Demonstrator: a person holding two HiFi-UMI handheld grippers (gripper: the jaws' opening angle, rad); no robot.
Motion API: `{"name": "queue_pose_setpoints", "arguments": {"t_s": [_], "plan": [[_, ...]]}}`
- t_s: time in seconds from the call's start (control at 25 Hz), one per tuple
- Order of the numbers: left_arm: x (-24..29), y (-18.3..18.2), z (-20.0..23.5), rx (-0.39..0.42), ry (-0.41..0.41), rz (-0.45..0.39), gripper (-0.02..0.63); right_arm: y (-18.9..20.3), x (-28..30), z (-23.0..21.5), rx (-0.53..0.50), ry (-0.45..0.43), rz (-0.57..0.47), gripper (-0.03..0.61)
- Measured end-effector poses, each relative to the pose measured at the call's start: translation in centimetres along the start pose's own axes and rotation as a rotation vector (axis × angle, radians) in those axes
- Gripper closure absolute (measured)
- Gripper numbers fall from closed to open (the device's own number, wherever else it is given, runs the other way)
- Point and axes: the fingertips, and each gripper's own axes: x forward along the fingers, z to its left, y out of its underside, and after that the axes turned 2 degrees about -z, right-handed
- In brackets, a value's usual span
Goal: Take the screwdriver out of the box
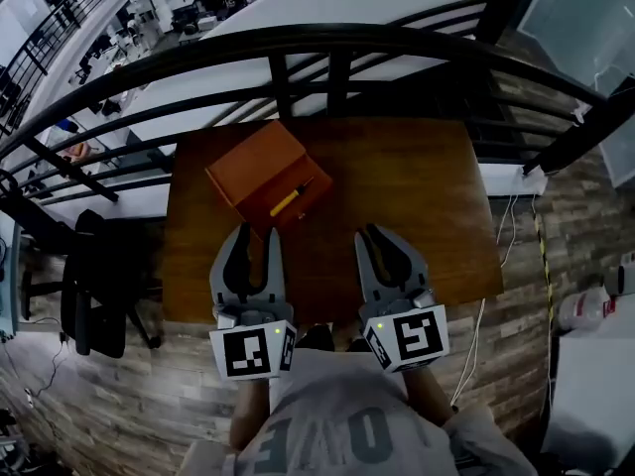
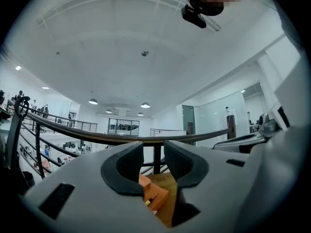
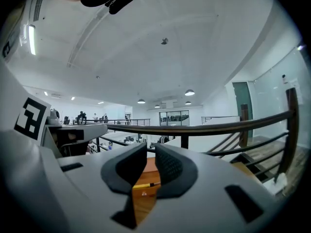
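Note:
An orange-brown box [image 1: 260,164] stands open at the back left of the wooden table [image 1: 417,196]. In its lower tray lies a screwdriver [image 1: 290,199] with a yellow handle. My left gripper [image 1: 255,234] hovers just in front of the box, jaws apart with nothing between them. To its right, my right gripper [image 1: 370,234] is over bare table, its jaws only a narrow gap apart and empty. Between the jaws of the left gripper [image 2: 153,152] I see the box [image 2: 158,196] and the screwdriver [image 2: 148,201]. The right gripper [image 3: 151,154] frames the screwdriver [image 3: 143,184] too.
A dark metal railing [image 1: 327,43] curves round the table's far side, with a stairwell beyond it. A black chair [image 1: 94,286] stands left of the table on the plank floor. Cables [image 1: 496,266] hang off the table's right edge. The person's torso [image 1: 347,424] is at the near edge.

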Motion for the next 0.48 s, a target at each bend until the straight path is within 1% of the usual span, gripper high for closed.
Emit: {"name": "queue_pose_setpoints", "arguments": {"t_s": [0.2, 0.48], "plan": [[3.1, 0.6, 1.3, -0.011, -0.001, 0.015, 0.487, 0.5, 3.1, -1.3, 0.019, 0.019, 0.022, 0.529], [5.0, 0.7, 0.0, 0.004, -0.007, 0.025, 0.487, 0.2, 5.1, -3.0, 0.014, -0.014, 0.02, 0.529]]}}
